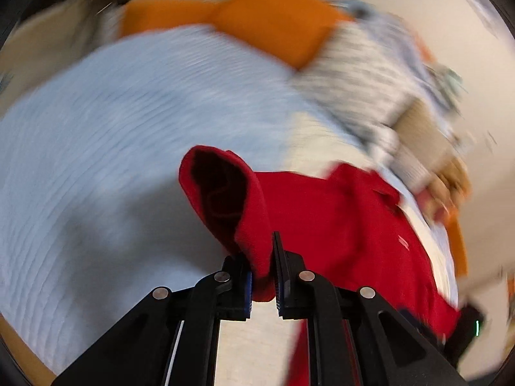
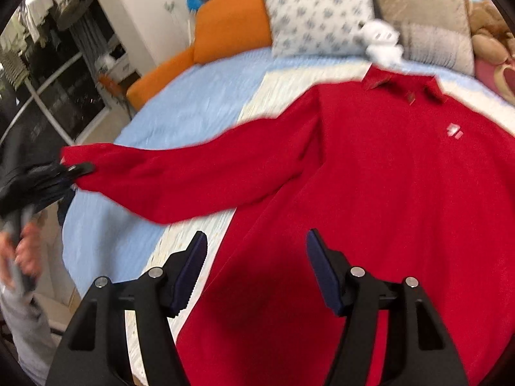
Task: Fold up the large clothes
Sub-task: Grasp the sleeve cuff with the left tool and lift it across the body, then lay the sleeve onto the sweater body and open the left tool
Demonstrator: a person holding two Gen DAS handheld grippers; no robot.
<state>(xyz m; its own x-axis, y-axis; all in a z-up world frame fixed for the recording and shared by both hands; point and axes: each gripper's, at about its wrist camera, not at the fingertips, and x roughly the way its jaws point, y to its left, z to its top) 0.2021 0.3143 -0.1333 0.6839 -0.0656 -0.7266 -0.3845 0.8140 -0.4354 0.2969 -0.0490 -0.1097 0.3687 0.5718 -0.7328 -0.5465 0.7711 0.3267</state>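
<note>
A large red long-sleeved shirt (image 2: 386,177) with a collar and a small white chest logo lies spread on the bed. My left gripper (image 1: 262,257) is shut on the cuff of its sleeve (image 1: 231,193) and holds it lifted off the bed. In the right wrist view the same sleeve (image 2: 193,173) stretches out to the left, with the left gripper (image 2: 77,170) clamped on its end. My right gripper (image 2: 256,251) is open and empty, hovering over the shirt's lower body near its left side edge.
The bed has a light blue quilt (image 2: 180,109) and a white cover (image 2: 283,87) under the shirt. An orange headboard cushion (image 2: 231,29), patterned pillow (image 2: 318,9), beige pillow (image 2: 425,22) and plush toys (image 2: 492,51) line the far edge. A window (image 2: 48,74) is at left.
</note>
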